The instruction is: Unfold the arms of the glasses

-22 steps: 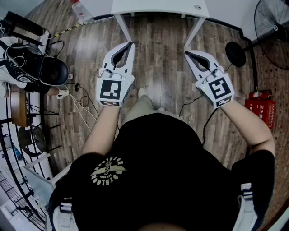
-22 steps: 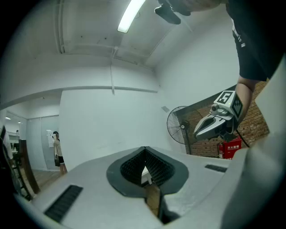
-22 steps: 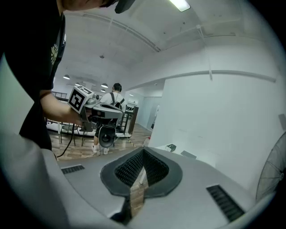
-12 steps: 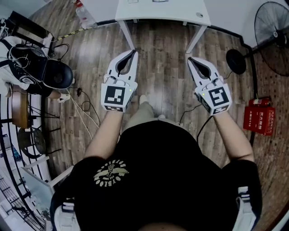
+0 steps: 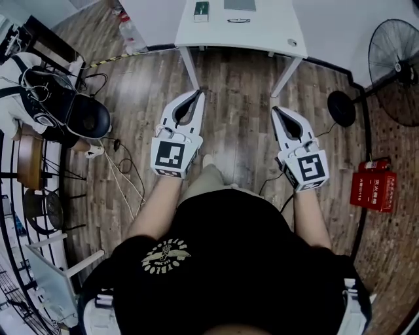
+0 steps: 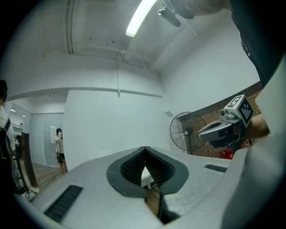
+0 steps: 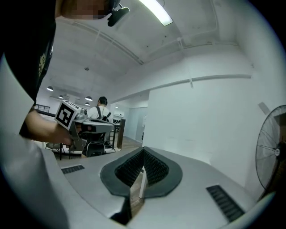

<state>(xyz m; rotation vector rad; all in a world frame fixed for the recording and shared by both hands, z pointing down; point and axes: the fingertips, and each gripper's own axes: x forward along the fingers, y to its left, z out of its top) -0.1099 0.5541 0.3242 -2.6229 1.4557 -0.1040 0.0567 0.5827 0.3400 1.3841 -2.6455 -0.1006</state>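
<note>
— Glasses now show, lying on the white table, well ahead of the left gripper and right gripper.
— Jaws?
— The 2 pairs are pressed together, empty, probably just carried for the walk-up.

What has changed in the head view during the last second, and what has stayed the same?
More of the white table has come into view, now showing the glasses on it. The right gripper has drawn its rear end in toward the body. The left gripper has hardly moved relative to the table. Both stay shut, empty, short of the table.
</note>
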